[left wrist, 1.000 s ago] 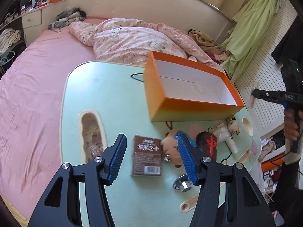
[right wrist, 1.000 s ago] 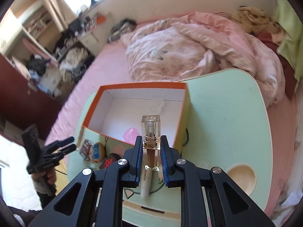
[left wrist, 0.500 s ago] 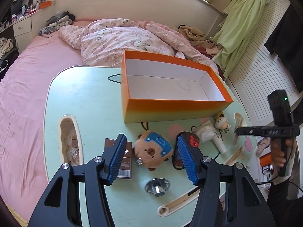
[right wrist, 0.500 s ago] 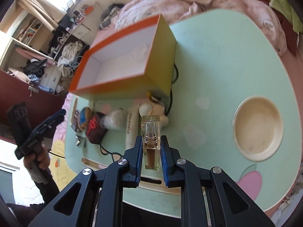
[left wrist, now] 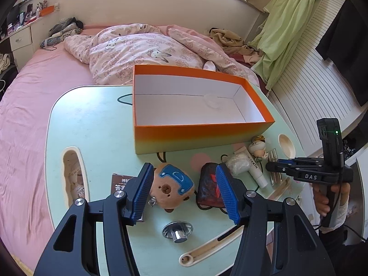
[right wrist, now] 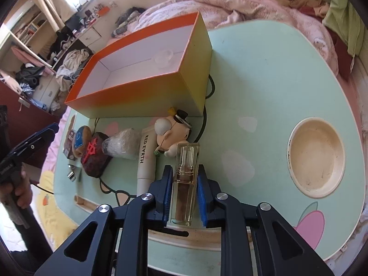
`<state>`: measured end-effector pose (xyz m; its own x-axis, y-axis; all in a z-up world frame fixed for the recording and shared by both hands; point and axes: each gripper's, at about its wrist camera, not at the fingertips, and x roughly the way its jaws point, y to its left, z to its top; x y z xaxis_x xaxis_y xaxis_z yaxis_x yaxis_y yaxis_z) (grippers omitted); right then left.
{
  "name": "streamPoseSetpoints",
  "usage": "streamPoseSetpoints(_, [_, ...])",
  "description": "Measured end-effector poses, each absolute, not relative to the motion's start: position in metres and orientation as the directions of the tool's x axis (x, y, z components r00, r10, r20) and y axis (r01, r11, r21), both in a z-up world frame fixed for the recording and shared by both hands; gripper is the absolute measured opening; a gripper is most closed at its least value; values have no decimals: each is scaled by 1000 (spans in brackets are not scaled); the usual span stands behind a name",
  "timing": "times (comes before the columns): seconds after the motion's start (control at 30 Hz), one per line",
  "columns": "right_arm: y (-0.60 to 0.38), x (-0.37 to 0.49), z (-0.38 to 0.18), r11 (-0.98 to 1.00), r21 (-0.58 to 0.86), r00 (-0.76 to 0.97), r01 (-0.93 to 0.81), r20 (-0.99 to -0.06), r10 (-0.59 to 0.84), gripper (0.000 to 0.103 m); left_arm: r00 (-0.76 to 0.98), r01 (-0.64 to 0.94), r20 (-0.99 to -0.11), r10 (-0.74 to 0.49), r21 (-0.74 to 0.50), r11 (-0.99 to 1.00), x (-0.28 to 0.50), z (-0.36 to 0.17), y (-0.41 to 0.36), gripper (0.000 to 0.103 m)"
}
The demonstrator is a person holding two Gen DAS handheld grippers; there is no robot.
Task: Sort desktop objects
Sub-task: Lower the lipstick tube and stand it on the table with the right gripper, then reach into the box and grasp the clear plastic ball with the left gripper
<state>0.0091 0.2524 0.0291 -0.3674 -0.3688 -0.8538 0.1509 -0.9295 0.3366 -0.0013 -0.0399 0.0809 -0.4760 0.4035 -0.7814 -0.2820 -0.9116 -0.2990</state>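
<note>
The orange box [left wrist: 202, 135] is sitting open-topped at the far middle of the green surface [left wrist: 92, 124], its long axis running across the left-wrist view; inside, only a small clear item is showing. Along its near wall a row of things is lying: a plush bear head [left wrist: 173, 186], a dark red pouch [left wrist: 210, 184], a white tube [right wrist: 146, 158] and a small figurine [right wrist: 171, 135]. The left tongs [left wrist: 184, 192] are standing wide apart, straddling the bear and pouch just ahead. The right tongs [right wrist: 185, 191] are bracketing a clear bottle [right wrist: 185, 181] at the near edge, fingers slightly off it; its long axis is running along them, cap pointing toward the box, up and left.
</note>
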Motion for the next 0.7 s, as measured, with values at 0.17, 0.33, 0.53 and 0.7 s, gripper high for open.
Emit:
streamPoseSetpoints(0.17, [250, 16, 35, -941, 296, -428, 161, -839, -337, 26, -474, -311, -771, 425, -305, -900, -7, 90, -29, 57])
streamPoseSetpoints(0.33, [248, 29, 48, -943, 277, -495, 186, -803, -333, 33, -456, -388, -752, 475, -313, -867, -30, 110, 2, 57])
streamPoseSetpoints(0.53, [251, 47, 62, -942, 290, -614, 171, -716, -332, 51, -420, -424, -771, 479, -300, -854, -81, 121, 39, 57])
streamPoseSetpoints(0.7, [257, 63, 66, -943, 311, -739, 120, -606, -294, 70, -336, -405, -827, 451, -306, -862, -127, 103, 66, 57])
